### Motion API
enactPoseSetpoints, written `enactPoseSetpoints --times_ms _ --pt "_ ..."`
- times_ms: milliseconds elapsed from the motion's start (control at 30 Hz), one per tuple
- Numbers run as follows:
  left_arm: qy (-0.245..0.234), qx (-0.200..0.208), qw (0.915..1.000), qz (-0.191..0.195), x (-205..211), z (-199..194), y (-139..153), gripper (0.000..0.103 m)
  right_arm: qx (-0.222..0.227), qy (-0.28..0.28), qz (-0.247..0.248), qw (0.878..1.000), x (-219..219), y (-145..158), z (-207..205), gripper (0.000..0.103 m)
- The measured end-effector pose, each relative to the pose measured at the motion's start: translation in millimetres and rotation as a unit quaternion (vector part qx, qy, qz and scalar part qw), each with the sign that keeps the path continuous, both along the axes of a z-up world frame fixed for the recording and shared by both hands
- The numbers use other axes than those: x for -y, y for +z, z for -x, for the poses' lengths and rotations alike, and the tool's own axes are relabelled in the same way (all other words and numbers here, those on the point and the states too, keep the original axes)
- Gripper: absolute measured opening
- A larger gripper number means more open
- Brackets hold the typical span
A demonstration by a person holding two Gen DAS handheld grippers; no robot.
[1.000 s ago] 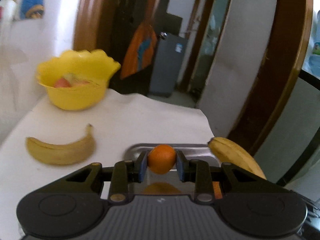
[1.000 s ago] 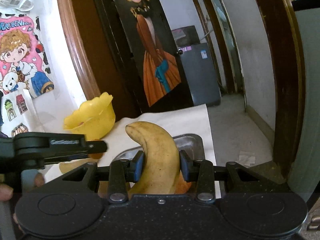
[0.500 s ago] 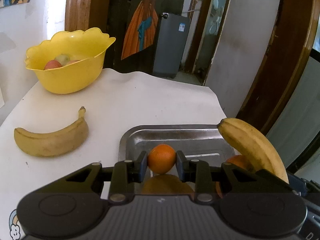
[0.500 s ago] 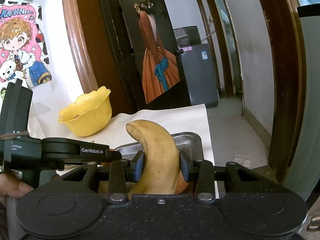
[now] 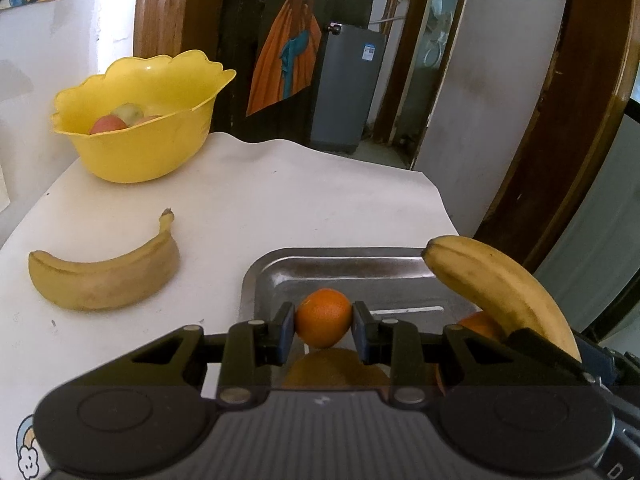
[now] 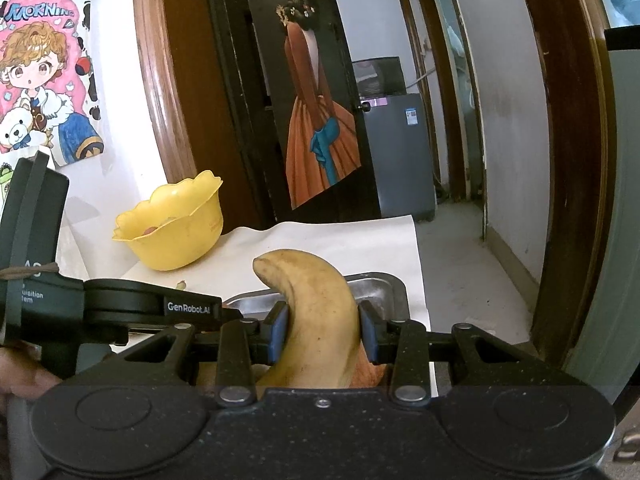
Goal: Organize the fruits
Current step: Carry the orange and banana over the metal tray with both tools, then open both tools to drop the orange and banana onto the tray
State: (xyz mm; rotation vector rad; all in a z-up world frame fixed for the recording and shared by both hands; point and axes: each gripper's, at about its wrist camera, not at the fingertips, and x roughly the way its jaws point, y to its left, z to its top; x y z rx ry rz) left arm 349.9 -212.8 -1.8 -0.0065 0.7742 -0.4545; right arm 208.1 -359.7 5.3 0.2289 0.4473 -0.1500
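Now left claw (image 5: 323,330) tilted down, gripping orange (image 5: 322,317) over tray (image 5: 320,270); right claw (image 6: 322,330) clamps banana (image 6: 316,320).

Tray (image 5: 352,272) is shiny bare metal, reflects the dimpled orange (image 5: 323,317). Yellow bowl (image 5: 144,148) looks like glossy plastic. Table (image 5: 260,208) has a matt white sheet, door frame (image 6: 160,80) is varnished wood.

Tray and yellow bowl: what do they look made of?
The tray looks like metal, probably stainless steel: grey, glossy, and it mirrors the orange held over it. The bowl looks like moulded plastic: uniform bright yellow, a thin scalloped rim and a soft sheen; glazed ceramic seems less likely, though the look cannot rule it out.
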Motion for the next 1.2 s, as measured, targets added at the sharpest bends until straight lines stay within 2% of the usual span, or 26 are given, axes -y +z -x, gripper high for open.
enactPoseSetpoints --times_ms 433,533,700,833,900,1000,1067,1133,1200 --pt "-0.001 0.003 1.0000 0.001 0.1 0.8 0.5 0.034 -0.006 0.003 0.013 1.000 -3.0 0.3 -1.3 0.040" --pt "0.002 0.004 1.0000 0.003 -4.3 3.5 2.1 0.039 -0.003 0.007 0.018 1.000 -4.3 1.5 -1.6 0.041" --pt "0.007 0.007 0.9999 0.005 -12.0 7.9 4.9 0.040 -0.007 0.016 0.019 1.000 -7.4 -1.1 -3.1 0.045" --pt "0.017 0.012 0.9998 0.008 -22.3 10.9 10.5 0.051 -0.008 0.015 0.019 1.000 -5.9 -1.2 -2.7 0.047" --pt "0.022 0.017 0.9996 0.010 -29.1 14.1 14.4 0.053 -0.006 0.016 0.019 1.000 -5.8 -0.7 -1.4 0.048" --pt "0.033 0.024 0.9991 0.010 -39.9 20.1 21.7 0.056 -0.003 0.019 0.015 1.000 -6.7 2.5 -0.1 0.054" --pt "0.041 0.029 0.9986 0.013 -45.8 24.5 26.9 0.063 0.006 0.020 0.013 1.000 -8.1 6.6 3.2 0.059" --pt "0.052 0.036 0.9978 0.021 -51.6 31.9 33.3 0.078 0.013 0.020 0.011 1.000 -9.7 10.6 8.2 0.071" --pt "0.059 0.044 0.9970 0.025 -56.1 40.7 40.2 0.085 0.017 0.023 0.010 1.000 -12.2 15.2 15.4 0.077"
